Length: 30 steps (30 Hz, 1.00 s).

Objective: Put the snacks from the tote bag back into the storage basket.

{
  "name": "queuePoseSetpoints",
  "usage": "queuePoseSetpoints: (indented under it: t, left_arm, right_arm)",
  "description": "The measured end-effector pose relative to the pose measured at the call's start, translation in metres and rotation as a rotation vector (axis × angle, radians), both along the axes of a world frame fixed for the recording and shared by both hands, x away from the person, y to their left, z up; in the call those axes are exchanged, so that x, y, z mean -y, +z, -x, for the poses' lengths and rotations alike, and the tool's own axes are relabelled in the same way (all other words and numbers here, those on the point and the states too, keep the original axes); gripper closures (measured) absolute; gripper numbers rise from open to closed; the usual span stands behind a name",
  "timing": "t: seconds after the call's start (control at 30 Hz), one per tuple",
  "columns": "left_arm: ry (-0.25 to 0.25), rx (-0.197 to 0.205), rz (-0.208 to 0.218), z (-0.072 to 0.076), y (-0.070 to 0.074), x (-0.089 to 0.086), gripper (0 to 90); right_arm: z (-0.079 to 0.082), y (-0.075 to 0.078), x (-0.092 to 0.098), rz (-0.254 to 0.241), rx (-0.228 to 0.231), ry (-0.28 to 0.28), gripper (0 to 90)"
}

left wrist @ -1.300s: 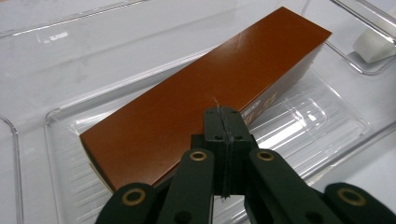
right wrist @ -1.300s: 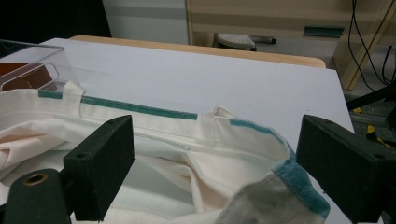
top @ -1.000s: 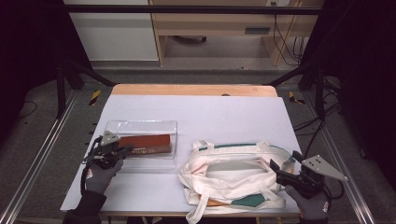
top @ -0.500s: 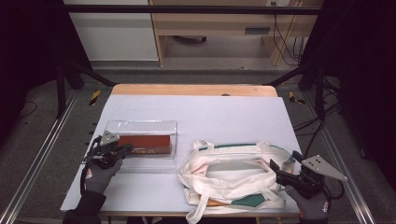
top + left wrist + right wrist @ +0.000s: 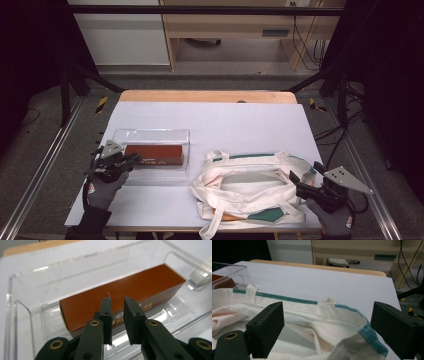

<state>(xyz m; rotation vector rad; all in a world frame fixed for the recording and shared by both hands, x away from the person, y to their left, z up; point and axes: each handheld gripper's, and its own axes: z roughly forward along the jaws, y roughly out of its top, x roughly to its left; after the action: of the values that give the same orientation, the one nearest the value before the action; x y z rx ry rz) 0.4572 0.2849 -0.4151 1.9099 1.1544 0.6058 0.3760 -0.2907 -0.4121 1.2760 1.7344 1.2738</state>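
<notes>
A: Item one, please. What do we hold at the left?

B: We list the left gripper (image 5: 131, 159) at the near-left end of the clear plastic tray (image 5: 150, 134). Its jaws have just been opening and now stand a little apart, with nothing clamped between them. In the left gripper view they hover over the near end of the brown box (image 5: 120, 293).

A: And the box itself?

B: We record it lying flat inside the tray, lengthwise, on the left half of the white surface (image 5: 215, 120).

A: Item two, the right side?

B: We enter the right gripper (image 5: 300, 186) at the right end of the cream tote bag (image 5: 250, 180). Its jaws stand wide apart, one on either side of the bag's teal-trimmed rim (image 5: 287, 298); we see no pad pressing the cloth.

A: Position of the bag?

B: Just beside the tray, on the near-right part of the surface, mouth open, handles slack.
</notes>
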Motion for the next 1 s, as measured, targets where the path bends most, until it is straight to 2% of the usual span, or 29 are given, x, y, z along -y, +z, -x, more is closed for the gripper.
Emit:
queuePoseSetpoints:
  t: [0.2, 0.3, 0.47, 0.6, 0.8, 0.9, 1.0]
  left_arm:
    - [0.02, 0.119, 0.041, 0.018, 0.015, -0.01, 61.5]
    - [0.036, 0.151, 0.041, 0.023, 0.017, -0.013, 48.8]
    - [0.041, 0.175, 0.059, 0.03, 0.014, -0.018, 30.7]
    - [0.027, 0.198, 0.078, 0.037, 0.014, -0.023, 21.3]
    - [0.041, 0.206, 0.102, 0.048, 0.008, -0.037, 16.4]
    - [0.054, 0.207, 0.113, 0.052, 0.002, -0.044, 16.4]
    - [0.065, 0.205, 0.093, 0.052, -0.003, -0.049, 16.1]
  right_arm:
    - [0.0, 0.0, 0.0, 0.003, 0.005, 0.001, 12.2]
    - [0.0, 0.0, 0.0, -0.001, 0.006, 0.0, 11.9]
    - [0.001, 0.0, 0.003, -0.011, 0.007, -0.009, 11.7]
    - [0.002, 0.0, 0.007, -0.012, 0.01, -0.016, 11.8]
    - [0.001, -0.001, 0.013, -0.011, 0.025, -0.024, 11.9]
    - [0.001, -0.002, 0.013, -0.017, 0.018, -0.025, 12.0]
    - [0.0, -0.003, 0.014, -0.014, 0.019, -0.024, 12.1]
